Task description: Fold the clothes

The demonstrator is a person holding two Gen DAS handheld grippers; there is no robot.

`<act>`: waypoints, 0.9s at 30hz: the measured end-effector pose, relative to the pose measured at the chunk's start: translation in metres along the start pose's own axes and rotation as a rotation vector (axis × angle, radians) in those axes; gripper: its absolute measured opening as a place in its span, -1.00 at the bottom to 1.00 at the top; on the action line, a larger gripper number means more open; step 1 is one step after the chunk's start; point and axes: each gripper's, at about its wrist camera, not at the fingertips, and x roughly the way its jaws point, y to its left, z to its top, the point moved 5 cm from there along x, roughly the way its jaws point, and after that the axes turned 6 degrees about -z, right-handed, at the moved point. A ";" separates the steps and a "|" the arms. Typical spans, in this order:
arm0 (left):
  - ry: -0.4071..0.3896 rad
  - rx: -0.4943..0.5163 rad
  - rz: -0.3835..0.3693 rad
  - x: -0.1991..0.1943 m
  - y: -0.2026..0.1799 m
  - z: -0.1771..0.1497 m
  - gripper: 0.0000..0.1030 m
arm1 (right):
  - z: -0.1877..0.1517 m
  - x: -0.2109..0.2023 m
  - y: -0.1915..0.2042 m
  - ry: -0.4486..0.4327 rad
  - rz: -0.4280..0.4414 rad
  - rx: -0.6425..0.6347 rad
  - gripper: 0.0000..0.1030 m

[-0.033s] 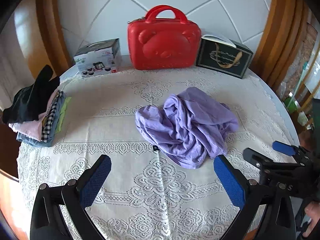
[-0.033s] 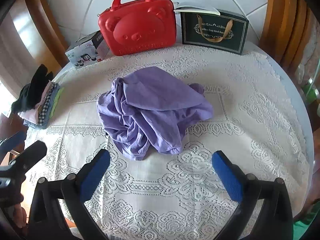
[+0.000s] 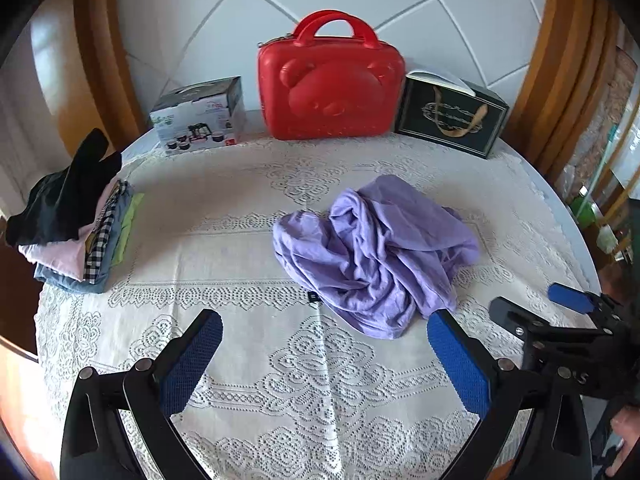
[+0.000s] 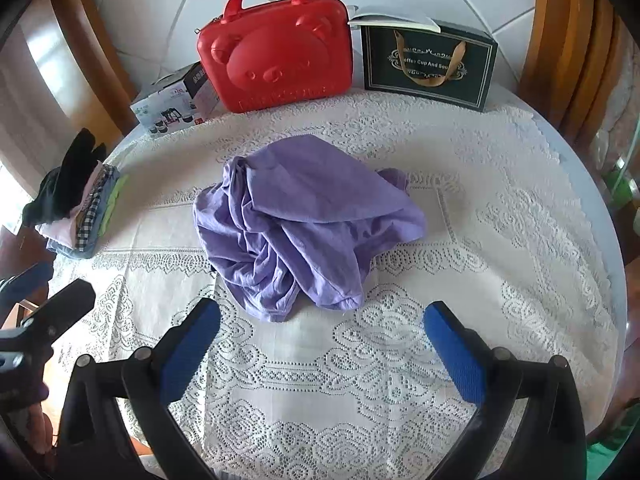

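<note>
A crumpled purple garment point(image 3: 376, 252) lies in a heap in the middle of the round table; it also shows in the right wrist view point(image 4: 304, 220). My left gripper point(image 3: 324, 334) is open and empty, low over the lace cloth just in front of the garment's near edge. My right gripper point(image 4: 322, 320) is open and empty, also just in front of the heap. The right gripper appears at the right edge of the left wrist view point(image 3: 536, 308), and the left gripper at the left edge of the right wrist view point(image 4: 48, 292).
A stack of folded clothes point(image 3: 76, 236) with a black garment on top sits at the table's left edge. A red bear-face case point(image 3: 330, 88), a white product box point(image 3: 200, 114) and a dark gift box point(image 3: 452, 120) stand along the back. A white lace tablecloth point(image 3: 280, 380) covers the table.
</note>
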 end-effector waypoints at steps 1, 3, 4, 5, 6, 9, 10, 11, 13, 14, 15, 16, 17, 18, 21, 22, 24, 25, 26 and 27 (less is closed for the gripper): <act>0.006 0.006 -0.003 0.001 -0.002 -0.002 0.99 | 0.000 0.000 -0.001 0.002 0.001 0.003 1.00; 0.028 0.008 -0.009 0.004 -0.004 -0.005 0.99 | 0.001 0.002 -0.002 0.011 0.000 0.009 1.00; 0.046 -0.003 -0.015 0.007 0.000 -0.003 0.99 | 0.002 0.002 -0.003 0.016 0.000 0.014 1.00; 0.065 -0.013 -0.022 0.011 0.004 -0.002 0.99 | 0.006 0.001 -0.004 0.004 0.002 0.014 1.00; 0.084 -0.024 -0.028 0.014 0.008 0.000 0.99 | 0.009 -0.001 -0.004 -0.009 0.003 0.014 1.00; 0.071 -0.028 -0.031 0.020 0.013 0.001 0.99 | 0.011 -0.003 -0.004 -0.012 -0.005 0.014 1.00; 0.069 -0.028 -0.025 0.020 0.012 0.002 0.99 | 0.013 -0.002 -0.004 -0.008 -0.008 0.014 1.00; 0.066 -0.027 -0.019 0.020 0.012 0.002 0.99 | 0.015 -0.002 -0.004 -0.004 -0.011 0.014 1.00; 0.061 -0.026 -0.006 0.021 0.012 0.002 0.99 | 0.012 -0.001 -0.004 -0.011 -0.016 0.012 1.00; 0.058 -0.025 0.000 0.021 0.011 0.002 0.99 | 0.011 -0.001 -0.004 -0.015 -0.018 0.011 1.00; 0.055 -0.025 0.006 0.021 0.011 0.002 0.99 | 0.011 0.000 -0.004 -0.016 -0.020 0.011 1.00; 0.053 -0.024 0.012 0.021 0.011 0.002 0.99 | 0.011 0.000 -0.004 -0.017 -0.023 0.010 1.00; 0.050 -0.023 0.018 0.021 0.011 0.002 0.99 | 0.012 0.000 -0.005 -0.017 -0.024 0.010 1.00; 0.048 -0.023 0.025 0.021 0.010 0.003 0.99 | 0.012 0.000 -0.005 -0.017 -0.024 0.010 1.00; 0.049 -0.021 0.025 0.021 0.011 0.004 0.99 | 0.014 0.000 -0.005 -0.019 -0.028 0.010 1.00; 0.053 -0.009 0.001 0.022 0.011 0.004 0.99 | 0.014 -0.001 -0.006 -0.020 -0.029 0.010 1.00; 0.054 0.002 -0.021 0.022 0.010 0.005 0.99 | 0.014 0.000 -0.006 -0.021 -0.031 0.011 1.00; 0.054 0.000 -0.020 0.022 0.011 0.006 0.99 | 0.015 0.000 -0.006 -0.021 -0.031 0.010 1.00; 0.055 -0.002 -0.020 0.023 0.011 0.006 0.99 | 0.015 0.000 -0.006 -0.021 -0.031 0.009 1.00; 0.056 -0.003 -0.021 0.023 0.012 0.007 0.99 | 0.015 0.000 -0.005 -0.022 -0.032 0.008 1.00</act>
